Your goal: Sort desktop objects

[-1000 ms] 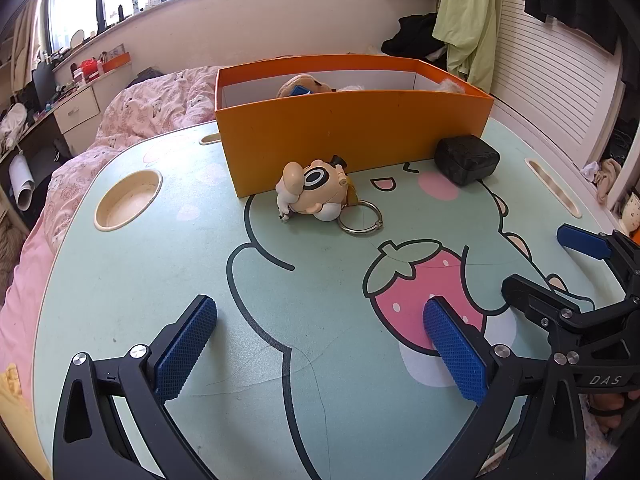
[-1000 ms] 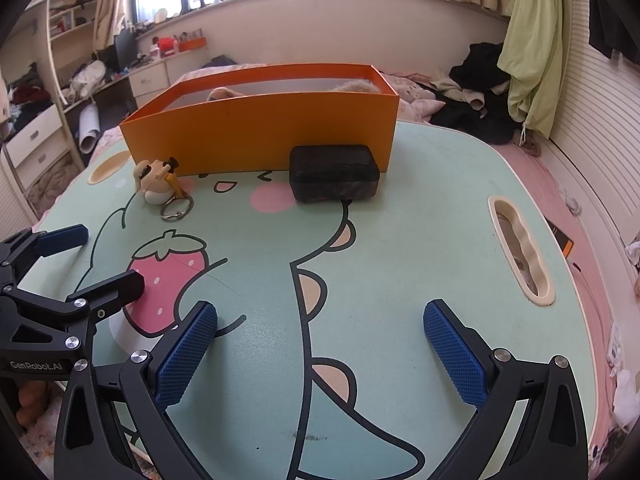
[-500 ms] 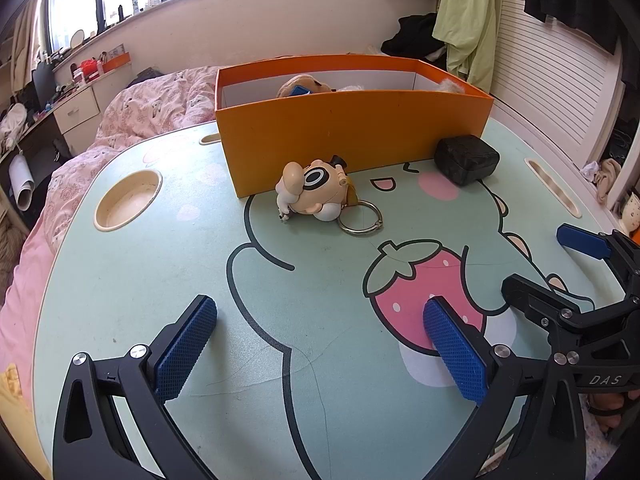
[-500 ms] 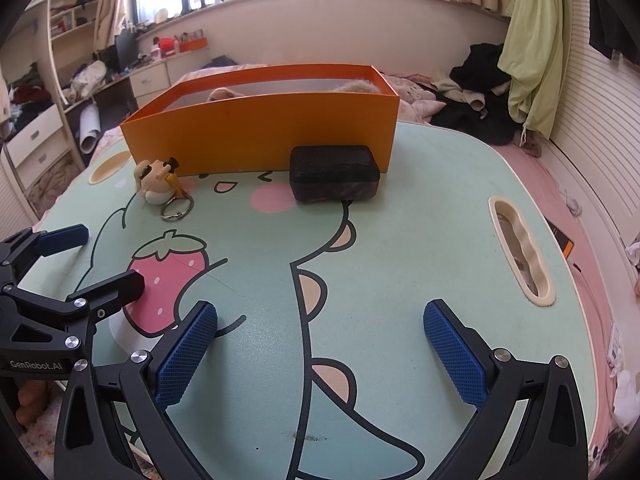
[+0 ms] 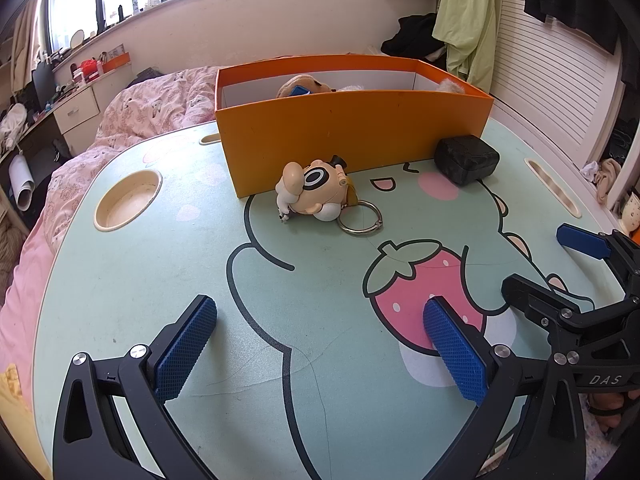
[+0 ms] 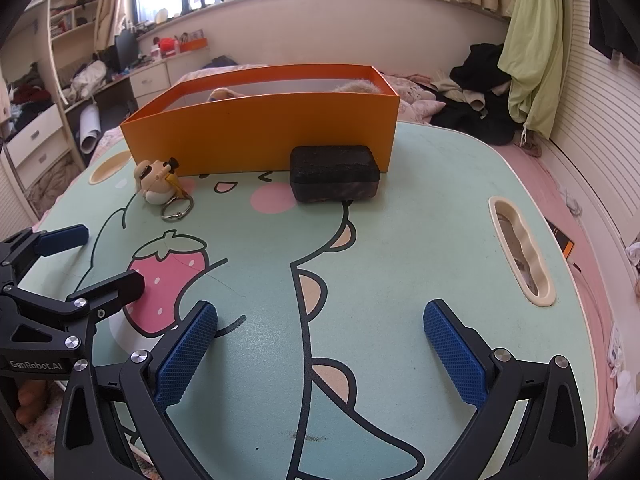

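A mint-green lap table (image 5: 120,280) printed with a cartoon dinosaur and a pink strawberry fills both wrist views, set on a bed in a cluttered bedroom.

At about 12 o'clock on the table stands a long orange cardboard box (image 5: 352,136), open at the top. Something tan and plush and something pale and fluffy poke above its rim, so part of the sorting looks done; what exactly lies inside is mostly hidden.

Two things remain outside the box. A black rectangular case (image 6: 334,172) lies against the front wall of the box, toward 1 o'clock in the left wrist view and near 12 o'clock in the right wrist view. A small cartoon figure keychain (image 5: 314,192) with a metal ring (image 5: 360,218) lies tipped on its side, its head just beside the box's front wall, around 12 o'clock in the left view and 10 o'clock in the right view.

The left gripper (image 5: 320,344) hovers low over the table at 6 o'clock, its blue pads spread wide apart and holding nothing. The right gripper (image 6: 320,348) sits likewise, pads spread wide, empty. Each is well apart from both loose items.

Judged from this, the task is partway through: the case and the keychain are left to put in the box.
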The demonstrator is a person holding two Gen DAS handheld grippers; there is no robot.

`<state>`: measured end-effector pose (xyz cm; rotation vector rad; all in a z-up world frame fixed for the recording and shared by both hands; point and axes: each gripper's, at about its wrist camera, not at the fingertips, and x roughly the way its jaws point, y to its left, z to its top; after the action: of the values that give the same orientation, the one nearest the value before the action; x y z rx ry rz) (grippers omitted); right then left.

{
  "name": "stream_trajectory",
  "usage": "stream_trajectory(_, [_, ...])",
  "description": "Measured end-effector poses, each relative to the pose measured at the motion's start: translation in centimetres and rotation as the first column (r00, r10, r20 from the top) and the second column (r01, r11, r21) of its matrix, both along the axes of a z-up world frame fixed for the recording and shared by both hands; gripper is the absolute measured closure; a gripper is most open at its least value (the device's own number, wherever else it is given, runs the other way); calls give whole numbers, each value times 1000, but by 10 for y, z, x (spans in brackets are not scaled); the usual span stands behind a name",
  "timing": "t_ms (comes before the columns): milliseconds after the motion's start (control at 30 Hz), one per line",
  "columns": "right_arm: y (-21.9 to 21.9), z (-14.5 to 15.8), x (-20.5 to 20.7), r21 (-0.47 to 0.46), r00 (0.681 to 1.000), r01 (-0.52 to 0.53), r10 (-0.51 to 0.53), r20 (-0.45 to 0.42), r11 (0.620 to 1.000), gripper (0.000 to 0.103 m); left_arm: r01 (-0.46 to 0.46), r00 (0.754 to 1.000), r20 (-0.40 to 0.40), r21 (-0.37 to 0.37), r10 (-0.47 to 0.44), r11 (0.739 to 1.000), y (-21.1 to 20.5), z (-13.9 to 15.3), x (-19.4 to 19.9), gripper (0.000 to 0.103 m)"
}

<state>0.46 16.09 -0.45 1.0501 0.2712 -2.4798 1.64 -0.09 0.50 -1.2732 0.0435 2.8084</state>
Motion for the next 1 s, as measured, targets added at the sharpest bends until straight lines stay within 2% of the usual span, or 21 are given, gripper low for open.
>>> stream_trajectory(467, [-1, 1, 0, -2, 1000, -1, 1, -3, 1000, 0, 0, 1000, 0, 0, 0, 1000, 0, 0, 0, 0])
stream_trajectory(600, [5, 5, -3, -54, 1000, -3, 3, 10, 999, 0, 0, 1000, 0, 2, 0, 1000, 0, 0, 0, 0])
stream_trajectory(800, [14, 26, -28, -146, 999, 35, -29, 40, 989, 14, 1, 1000, 0, 4, -1, 1000, 1, 1, -1, 0])
stream_trajectory(1000, [-3, 47, -63, -131, 999, 20, -16, 31, 991, 14, 1, 1000, 0, 4, -1, 1000, 2, 1, -1, 0])
